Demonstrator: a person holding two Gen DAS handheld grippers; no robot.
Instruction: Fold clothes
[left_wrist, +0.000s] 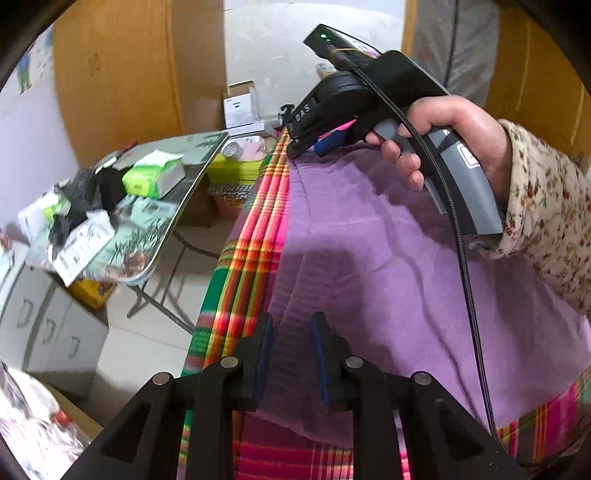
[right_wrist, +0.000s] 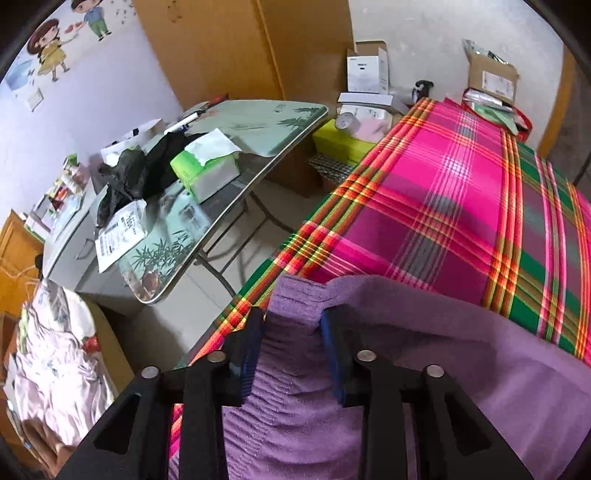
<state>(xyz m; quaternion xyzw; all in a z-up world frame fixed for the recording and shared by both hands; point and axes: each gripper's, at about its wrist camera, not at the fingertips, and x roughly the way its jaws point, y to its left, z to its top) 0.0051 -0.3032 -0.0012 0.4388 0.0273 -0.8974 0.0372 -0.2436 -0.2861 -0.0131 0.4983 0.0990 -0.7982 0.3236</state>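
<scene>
left gripper (left_wrist: 291, 354): jaws seen apart, hovering low over the near end of the purple garment (left_wrist: 388, 258); nothing looks pinched between the blue pads, though contact underneath can't be made out.

right gripper (right_wrist: 291, 350): fingers parted, with a gathered, ribbed edge of the purple garment bunched up between them. Whether the pads are actually biting on it can't be told, a gap is visible on both sides.

right hand (left_wrist: 443, 136): wrapped round the grey handle, floral sleeve cut off by the frame edge.

where the garment is: spread on the plaid bedcover (right_wrist: 461, 192), along its left border, near that side of the bed.

key relation: the garment's long axis seems to run away from the left gripper toward the right one, so each gripper sits at one end; the right is at the far end, the left at the near.

hard to see: garment type and full outline are hidden, the right side is cut off, and how many layers are stacked can't be judged.

farther off: folding table (right_wrist: 258, 122) with a tissue pack (right_wrist: 207, 166), beside the bed.
</scene>
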